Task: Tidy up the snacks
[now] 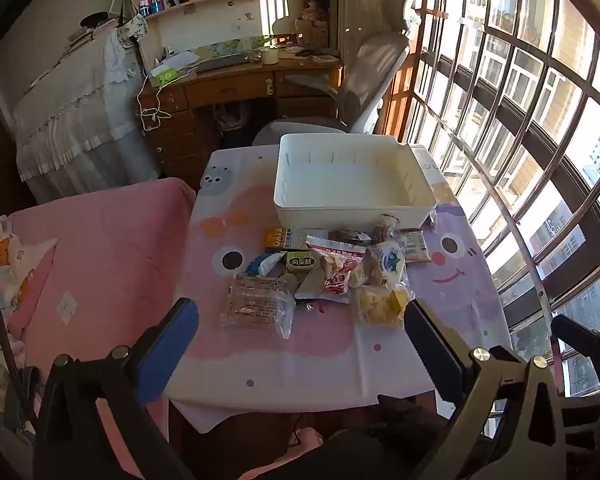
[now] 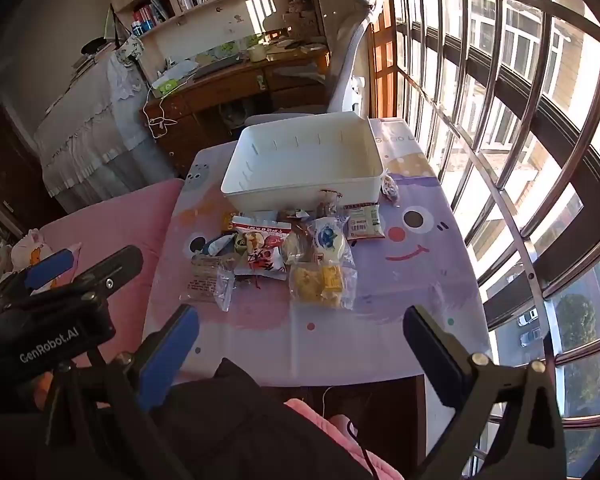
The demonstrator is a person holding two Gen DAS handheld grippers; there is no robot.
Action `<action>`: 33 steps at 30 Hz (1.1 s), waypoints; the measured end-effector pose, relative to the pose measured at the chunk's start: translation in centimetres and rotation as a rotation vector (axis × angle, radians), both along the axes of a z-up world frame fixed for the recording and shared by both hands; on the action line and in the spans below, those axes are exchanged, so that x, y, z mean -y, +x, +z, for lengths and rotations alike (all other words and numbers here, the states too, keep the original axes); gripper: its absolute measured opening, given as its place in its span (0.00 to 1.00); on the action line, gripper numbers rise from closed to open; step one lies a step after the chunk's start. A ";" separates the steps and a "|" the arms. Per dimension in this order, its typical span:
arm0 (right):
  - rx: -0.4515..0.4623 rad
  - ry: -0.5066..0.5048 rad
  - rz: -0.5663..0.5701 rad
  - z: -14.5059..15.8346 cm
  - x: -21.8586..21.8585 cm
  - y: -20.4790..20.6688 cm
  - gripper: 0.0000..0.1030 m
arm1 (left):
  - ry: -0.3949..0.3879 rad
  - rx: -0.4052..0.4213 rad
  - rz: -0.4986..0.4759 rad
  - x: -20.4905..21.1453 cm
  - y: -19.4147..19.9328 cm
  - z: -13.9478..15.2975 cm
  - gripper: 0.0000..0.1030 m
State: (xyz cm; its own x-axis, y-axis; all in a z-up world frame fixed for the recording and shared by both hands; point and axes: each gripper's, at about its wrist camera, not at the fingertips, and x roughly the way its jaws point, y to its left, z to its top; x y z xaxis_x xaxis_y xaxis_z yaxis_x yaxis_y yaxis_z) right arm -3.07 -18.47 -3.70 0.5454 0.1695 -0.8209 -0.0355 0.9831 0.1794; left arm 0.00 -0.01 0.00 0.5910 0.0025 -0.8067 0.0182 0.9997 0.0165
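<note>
A white empty bin [image 1: 352, 184] stands at the far side of a small table [image 1: 320, 360]; it also shows in the right wrist view [image 2: 304, 164]. Several snack packets lie in a pile in front of it: a clear cracker bag [image 1: 256, 304], a red-and-white bag [image 1: 336, 268], a yellow snack bag [image 1: 380, 304] [image 2: 320, 282], a green box [image 1: 300, 261]. My left gripper [image 1: 300, 332] is open and empty, above the table's near part. My right gripper [image 2: 300, 336] is open and empty, above the near edge.
A pink bed [image 1: 100, 256] lies left of the table. A grey office chair [image 1: 364, 84] and a wooden desk [image 1: 236, 92] stand behind it. Barred windows [image 1: 520, 140] run along the right. The left gripper's body shows in the right wrist view [image 2: 60, 300].
</note>
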 end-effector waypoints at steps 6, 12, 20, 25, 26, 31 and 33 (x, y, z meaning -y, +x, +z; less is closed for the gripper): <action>-0.002 -0.002 -0.001 -0.1 -0.1 -0.1 0.99 | 0.002 -0.003 0.002 0.1 0.1 -0.1 0.99; -0.002 -0.005 0.000 -0.1 -0.1 -0.1 0.99 | -0.001 -0.001 0.001 0.0 0.0 0.0 0.99; -0.002 -0.007 0.000 -0.1 -0.1 0.1 0.99 | 0.000 -0.002 0.001 0.0 0.0 0.0 0.99; -0.004 -0.007 0.000 -0.2 -0.2 0.2 0.99 | 0.001 -0.004 0.002 0.0 0.0 0.0 0.99; -0.005 -0.008 0.000 -0.2 -0.2 0.2 0.99 | 0.001 -0.004 0.002 0.0 0.0 0.0 0.99; -0.006 -0.008 0.000 -0.3 -0.3 0.3 0.99 | 0.003 -0.005 0.004 -0.1 0.2 -0.6 0.99; -0.006 -0.009 0.001 -0.3 -0.3 0.2 0.99 | 0.004 -0.005 0.005 -0.1 0.0 -0.6 0.99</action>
State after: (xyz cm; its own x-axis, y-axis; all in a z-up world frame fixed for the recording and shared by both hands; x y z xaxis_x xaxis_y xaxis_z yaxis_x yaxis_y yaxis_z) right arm -2.83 -18.17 -3.96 0.5401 0.1622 -0.8259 -0.0349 0.9847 0.1706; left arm 0.03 0.13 -0.65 0.5868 0.0087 -0.8097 0.0135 0.9997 0.0205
